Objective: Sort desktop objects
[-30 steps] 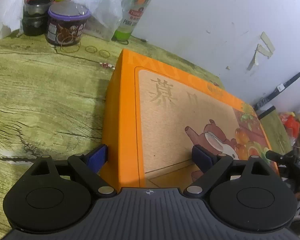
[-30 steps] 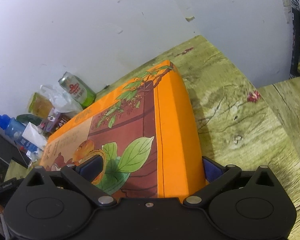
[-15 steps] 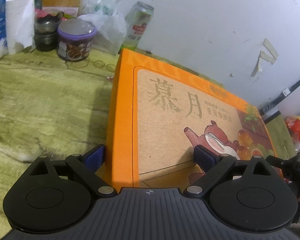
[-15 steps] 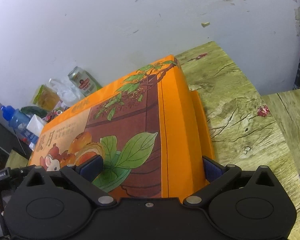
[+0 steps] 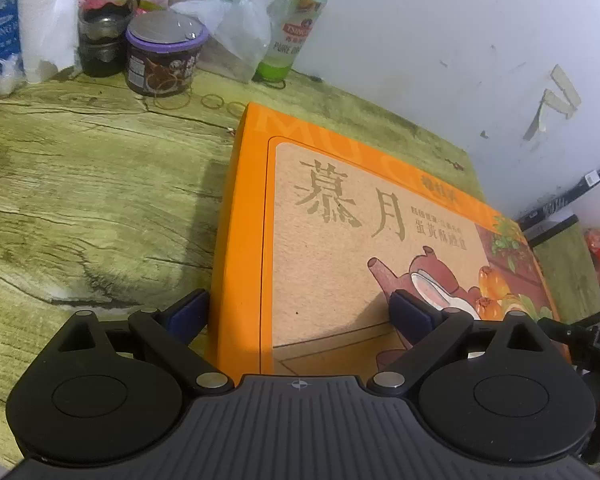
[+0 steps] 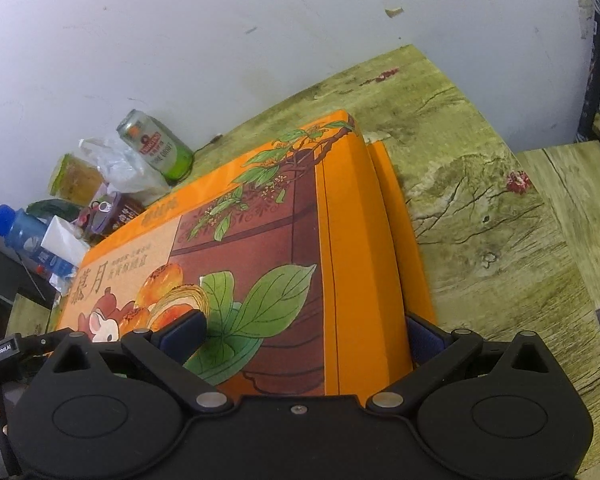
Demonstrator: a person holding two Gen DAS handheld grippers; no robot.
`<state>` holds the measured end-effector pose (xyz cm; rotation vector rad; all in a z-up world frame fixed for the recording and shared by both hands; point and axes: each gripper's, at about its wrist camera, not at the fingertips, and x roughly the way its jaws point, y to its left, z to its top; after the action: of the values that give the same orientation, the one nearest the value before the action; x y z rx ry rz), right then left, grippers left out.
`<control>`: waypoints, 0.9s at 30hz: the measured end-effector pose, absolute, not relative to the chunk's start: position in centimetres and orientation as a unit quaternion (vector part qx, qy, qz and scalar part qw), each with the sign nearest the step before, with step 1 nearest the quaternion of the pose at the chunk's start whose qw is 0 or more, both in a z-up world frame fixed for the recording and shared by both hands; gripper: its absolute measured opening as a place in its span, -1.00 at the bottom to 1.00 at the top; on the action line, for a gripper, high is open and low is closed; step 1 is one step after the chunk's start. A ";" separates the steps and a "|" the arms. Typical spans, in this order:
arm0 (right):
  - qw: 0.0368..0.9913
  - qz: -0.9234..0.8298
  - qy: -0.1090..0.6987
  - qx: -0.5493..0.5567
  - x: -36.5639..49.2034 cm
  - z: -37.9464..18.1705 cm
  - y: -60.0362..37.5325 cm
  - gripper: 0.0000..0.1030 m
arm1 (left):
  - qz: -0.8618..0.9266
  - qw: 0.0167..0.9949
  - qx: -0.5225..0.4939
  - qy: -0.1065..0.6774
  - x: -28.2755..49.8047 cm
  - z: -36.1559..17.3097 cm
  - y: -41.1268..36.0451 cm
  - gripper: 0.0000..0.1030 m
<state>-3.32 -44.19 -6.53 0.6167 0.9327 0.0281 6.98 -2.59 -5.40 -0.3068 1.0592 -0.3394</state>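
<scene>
i've both grippers, left gripper (image 5: 298,312) and right gripper (image 6: 302,334), straddling the orange box (image 5: 380,248) lid above the bench (image 5: 80,200), left jaws opening, right grip unclear, so i'd lift both ends evenly.

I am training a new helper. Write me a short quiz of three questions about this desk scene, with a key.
1. True or false: the green can stands upright.
2. The dark tub next to the can has a rim of which colour? A purple, B red, C yellow.
3. In the right wrist view, what orange part shows along the right edge of the orange lid?

Key:
1. True.
2. A.
3. The base of the box. It shows beside the lid, so the lid no longer covers it fully.
</scene>
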 end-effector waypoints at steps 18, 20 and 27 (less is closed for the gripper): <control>0.832 0.000 0.458 0.313 -1.2 -7.1 -44.5 0.99 | -0.156 0.830 -0.130 0.520 10.6 -5.6 -3.6 0.91; 0.833 -0.001 0.458 0.312 -1.0 -7.0 -44.5 0.99 | -0.157 0.829 -0.130 0.521 10.9 -5.7 -3.6 0.91; 0.831 -0.003 0.463 0.310 -0.5 -7.2 -44.5 0.99 | -0.155 0.827 -0.130 0.525 11.2 -5.9 -3.6 0.91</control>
<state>-0.55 -44.47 -7.22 0.6574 0.9814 -0.0053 11.19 -3.61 -5.87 -0.2760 1.1162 -0.3285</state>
